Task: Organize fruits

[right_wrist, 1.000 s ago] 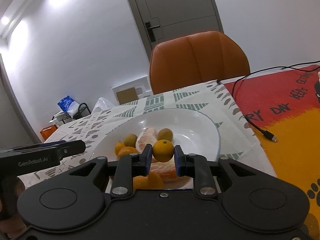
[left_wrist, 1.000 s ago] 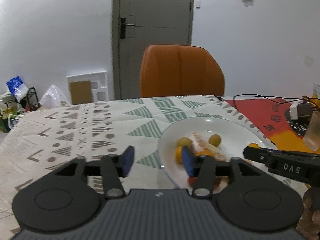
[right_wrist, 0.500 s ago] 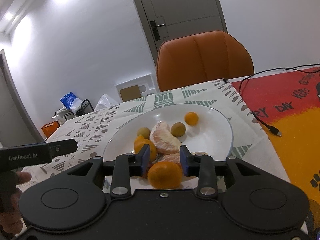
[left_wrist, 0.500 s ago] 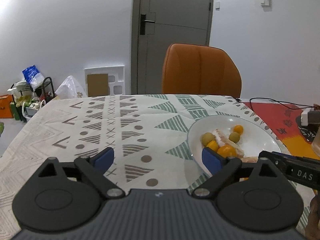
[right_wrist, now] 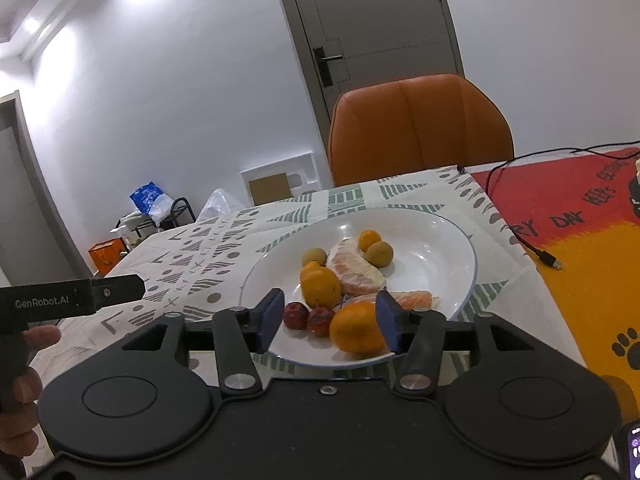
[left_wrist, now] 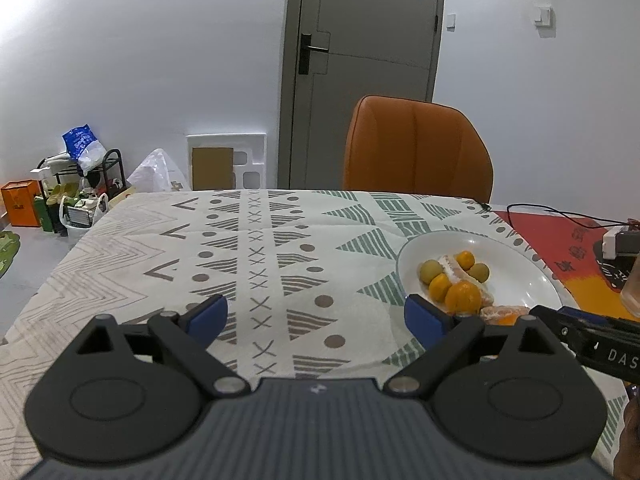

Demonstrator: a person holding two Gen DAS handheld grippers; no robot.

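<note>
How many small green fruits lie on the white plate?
2. One green fruit lies left of the peeled citrus segment; the other green fruit lies right of it, by a small orange. Others may be hidden behind the pile.

Your plate (right_wrist: pixel 452 236) is glossy white ceramic. Your cloth (left_wrist: pixel 256 256) is matt, printed fabric, lightly creased. Your oranges (right_wrist: pixel 356 332) show dimpled, slightly shiny skin. Each hand-held gripper (right_wrist: pixel 328 318) is matt black plastic with metal pivot pins. Your chair (left_wrist: pixel 416 148) looks like smooth leather.

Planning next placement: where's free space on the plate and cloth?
Plate: bare right half, beyond the longan. Crowded near rim: mandarin, two red fruits. Patterned tablecloth is bare left of plate, under the open left gripper.
</note>
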